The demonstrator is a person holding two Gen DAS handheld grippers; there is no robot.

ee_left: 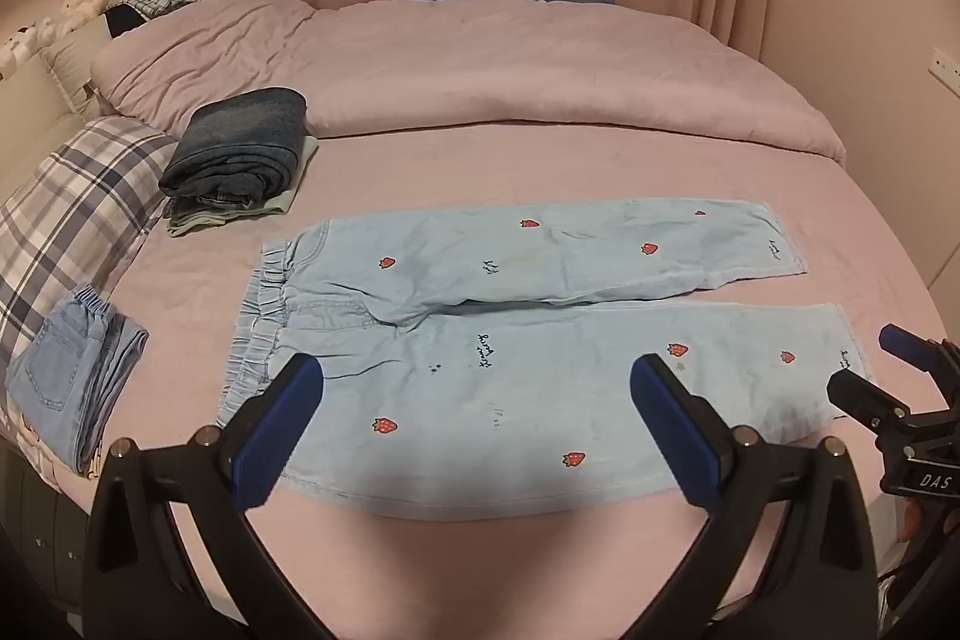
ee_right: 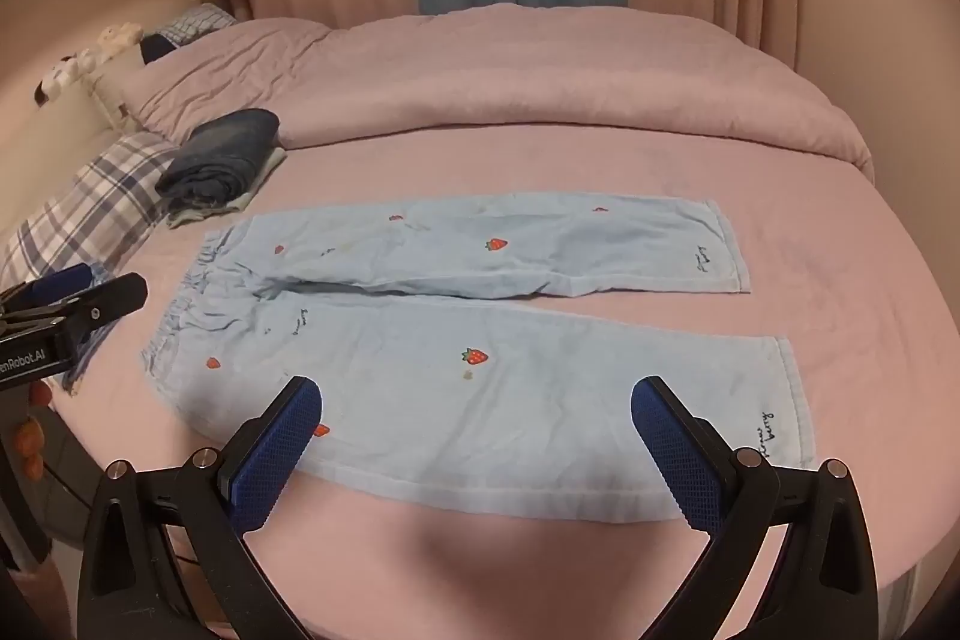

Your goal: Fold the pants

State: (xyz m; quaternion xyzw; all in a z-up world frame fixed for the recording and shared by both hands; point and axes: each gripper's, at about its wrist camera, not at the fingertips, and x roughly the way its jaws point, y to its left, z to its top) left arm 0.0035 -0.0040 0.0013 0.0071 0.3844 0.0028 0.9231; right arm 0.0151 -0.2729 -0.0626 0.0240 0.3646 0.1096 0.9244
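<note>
And here we are at the bed (ee_left: 540, 160), with one pair of light-blue strawberry pants (ee_left: 540, 340) spread flat on the pink sheet, both legs side by side and nothing folded yet. The long axis runs crosswise to both grippers: elastic waistband (ee_left: 258, 328) towards the plaid pillow (ee_left: 84, 196), the two hems (ee_right: 762, 340) away from it. The left gripper (ee_left: 477, 388) hovers over the near leg at the waistband end, fingers spread wide, nothing between them. The right gripper (ee_right: 477, 412) mirrors it over the same leg towards the hem, jaws equally wide and empty. So left is nearer the waist, right nearer the cuff, and the near edge of the pants lies just below and ahead of both sets of fingertips. By my read, the near leg goes over the far one. Beyond the pillow end of the pants: one folded dark-denim stack (ee_left: 240, 154) and one folded light-blue denim piece (ee_left: 78, 376).
</note>
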